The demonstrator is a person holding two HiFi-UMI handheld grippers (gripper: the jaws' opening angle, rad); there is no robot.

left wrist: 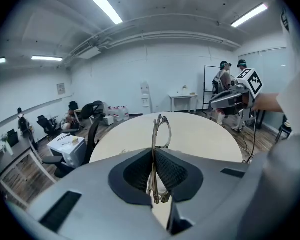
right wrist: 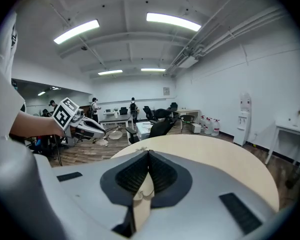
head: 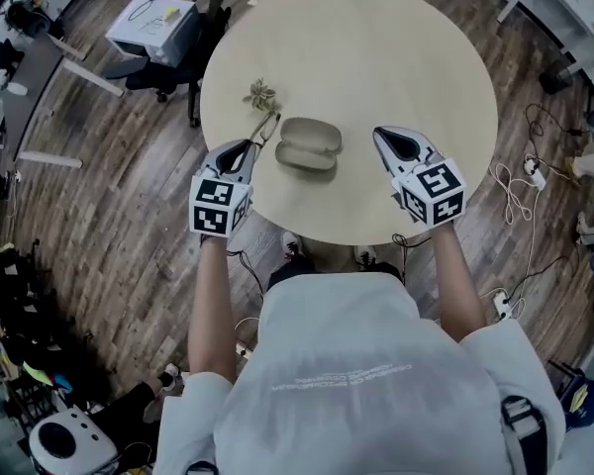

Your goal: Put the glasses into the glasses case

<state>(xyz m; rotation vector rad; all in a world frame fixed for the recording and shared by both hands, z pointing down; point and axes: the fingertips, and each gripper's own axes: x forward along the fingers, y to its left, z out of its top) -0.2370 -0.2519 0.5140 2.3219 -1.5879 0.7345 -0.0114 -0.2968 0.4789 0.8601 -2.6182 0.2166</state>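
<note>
Glasses [left wrist: 154, 131] pinched edge-on in left gripper [left wrist: 154, 156], lifted over the table's [head: 406, 57] near-left edge. Glasses case [head: 309, 144] sits by the near edge between both grippers, seemingly open. Right gripper [right wrist: 148, 156] is closed and empty. Pickup looks done; placing in the case remains.

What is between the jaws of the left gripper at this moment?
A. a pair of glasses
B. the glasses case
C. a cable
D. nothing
A: in the left gripper view the jaws of the left gripper are closed on the thin frame of the glasses, while the glasses case lies apart on the table.
</note>
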